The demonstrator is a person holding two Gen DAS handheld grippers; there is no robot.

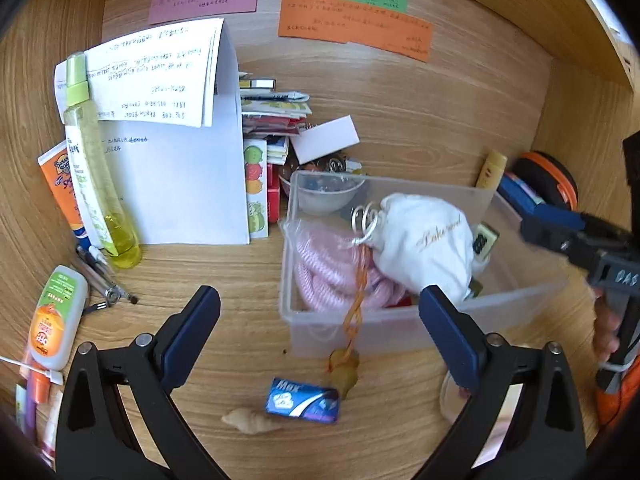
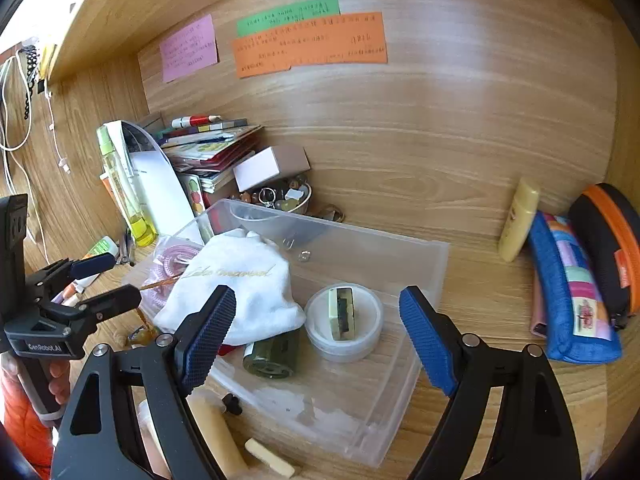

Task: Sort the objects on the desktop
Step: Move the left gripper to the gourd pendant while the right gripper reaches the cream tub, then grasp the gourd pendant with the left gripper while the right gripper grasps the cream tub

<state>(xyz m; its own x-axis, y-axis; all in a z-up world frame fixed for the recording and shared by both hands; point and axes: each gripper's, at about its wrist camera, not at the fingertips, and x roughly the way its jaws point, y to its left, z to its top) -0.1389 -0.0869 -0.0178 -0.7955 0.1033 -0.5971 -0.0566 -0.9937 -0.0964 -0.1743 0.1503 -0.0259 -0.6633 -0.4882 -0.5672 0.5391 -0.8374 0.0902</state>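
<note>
The desk (image 1: 420, 120) carried a clear plastic bin (image 2: 400, 264) holding a white pouch (image 2: 240, 292). The left hand-held gripper (image 1: 320, 308) and right hand-held gripper (image 2: 318, 312) both stood apart, empty. A small blue box (image 1: 303, 400) lay before the bin.

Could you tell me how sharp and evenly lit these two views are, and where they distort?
Left wrist view: mostly sharp, the blue Max box slightly soft, the desk edges bowed by the fisheye, the corners dark. Right wrist view: sharp centre, a pale sheen across the wooden back panel, the shelf curved, the top-left corner washed out.
</note>
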